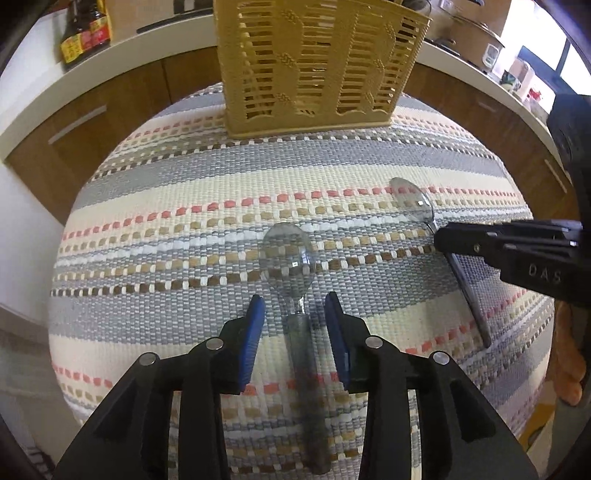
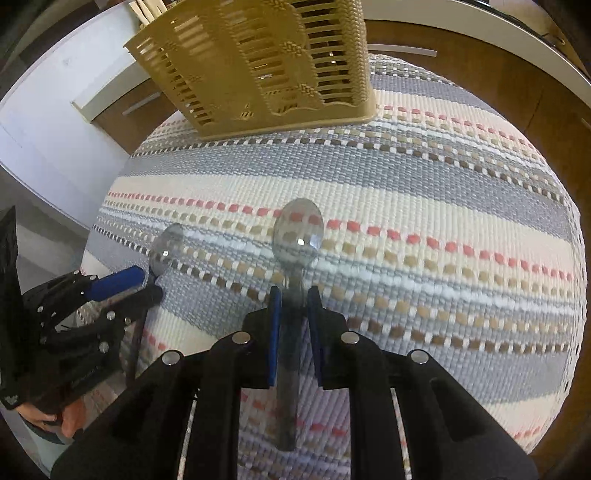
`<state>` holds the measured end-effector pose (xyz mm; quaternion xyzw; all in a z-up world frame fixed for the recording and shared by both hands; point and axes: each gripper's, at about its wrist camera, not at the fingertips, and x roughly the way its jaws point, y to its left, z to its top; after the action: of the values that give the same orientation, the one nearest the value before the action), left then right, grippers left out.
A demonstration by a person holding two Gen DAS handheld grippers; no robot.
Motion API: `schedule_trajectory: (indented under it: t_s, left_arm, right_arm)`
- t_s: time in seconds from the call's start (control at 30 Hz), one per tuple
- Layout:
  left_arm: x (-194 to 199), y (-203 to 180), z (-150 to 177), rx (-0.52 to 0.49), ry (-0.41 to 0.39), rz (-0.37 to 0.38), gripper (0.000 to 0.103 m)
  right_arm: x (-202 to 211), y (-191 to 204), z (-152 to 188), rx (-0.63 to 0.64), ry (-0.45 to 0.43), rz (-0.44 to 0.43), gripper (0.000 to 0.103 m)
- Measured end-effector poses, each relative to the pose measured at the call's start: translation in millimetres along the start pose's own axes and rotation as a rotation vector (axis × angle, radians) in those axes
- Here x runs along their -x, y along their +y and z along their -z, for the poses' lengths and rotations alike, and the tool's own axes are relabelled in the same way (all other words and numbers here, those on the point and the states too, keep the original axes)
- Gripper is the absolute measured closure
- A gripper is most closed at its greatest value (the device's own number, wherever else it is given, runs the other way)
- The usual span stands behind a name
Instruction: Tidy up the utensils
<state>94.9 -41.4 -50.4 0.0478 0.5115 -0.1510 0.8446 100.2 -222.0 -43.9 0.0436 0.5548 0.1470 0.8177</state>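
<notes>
Two metal spoons lie on a striped woven mat. In the left wrist view one spoon (image 1: 291, 266) lies between the fingers of my left gripper (image 1: 294, 314), which is open with a gap on each side of the handle. The other spoon (image 1: 413, 201) lies to the right, with my right gripper (image 1: 443, 240) over its neck. In the right wrist view my right gripper (image 2: 294, 295) straddles that spoon (image 2: 298, 236); the blue pads stand close beside the handle, contact unclear. A tan slotted utensil basket (image 1: 317, 62) stands at the mat's far edge, also in the right wrist view (image 2: 266, 62).
The striped mat (image 1: 184, 192) covers a small round table. Wooden cabinets with a white countertop (image 1: 122, 48) curve behind it, holding sauce bottles (image 1: 83, 33) at left and pots and jars (image 1: 491, 40) at right. Chopsticks stand in the basket (image 2: 147, 11).
</notes>
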Motion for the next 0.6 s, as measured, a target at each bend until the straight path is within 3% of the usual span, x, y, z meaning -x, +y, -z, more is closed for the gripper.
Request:
schedule_trajectory:
  t_s: [0.3,0.37,0.43,0.6]
  left_arm:
    - [-4.3,-1.5,-6.8,-0.014,0.018,0.000,0.068]
    - [-4.0,-0.7,-6.6,-0.012,0.017,0.008,0.068]
    - [-4.2,0.1,-7.5,-0.005,0.017,0.018,0.068]
    - [-2.5,1.9,-6.8,-0.017,0.028,0.010,0.068]
  right_arm:
    - [-4.0,9.2,-11.8,0.032,0.017,0.022,0.088]
    - [2.2,4.8,-11.6,0.018,-0.012,-0.005,0.080]
    - [8.4,-2.5,-11.2,-0.010,-0.030,-0.008,0.054]
    - [4.4,7.4,-10.5,0.049,-0.007,0.077,0.058]
